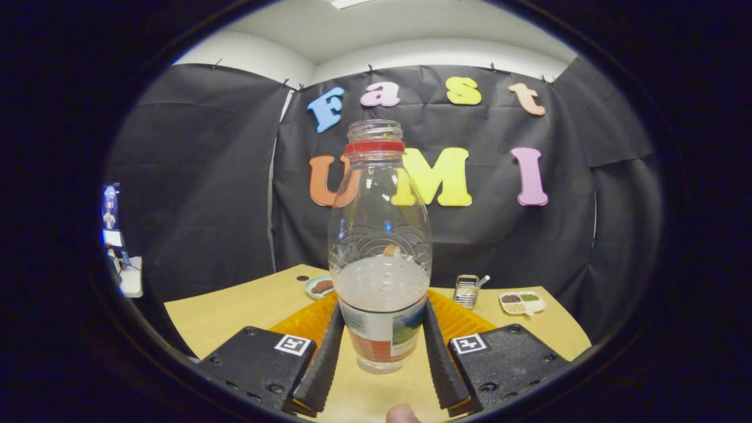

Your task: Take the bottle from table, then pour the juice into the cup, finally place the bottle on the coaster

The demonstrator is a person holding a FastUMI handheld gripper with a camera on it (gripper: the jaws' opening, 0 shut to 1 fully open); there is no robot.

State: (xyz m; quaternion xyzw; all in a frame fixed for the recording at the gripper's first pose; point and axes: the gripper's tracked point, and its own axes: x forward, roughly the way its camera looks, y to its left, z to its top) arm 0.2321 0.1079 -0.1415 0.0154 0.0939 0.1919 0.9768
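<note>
Bottle (380, 282) is clamped upright between both fingers (322, 352) of the gripper (380, 359), apparently just off the table (235, 311), so only the grab looks done, with pouring and the coaster drop-off left.

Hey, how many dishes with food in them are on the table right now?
2. A small round dish lies beyond the bottle, behind the left finger; a divided dish lies beyond the right finger. The bottle may hide others.
</note>
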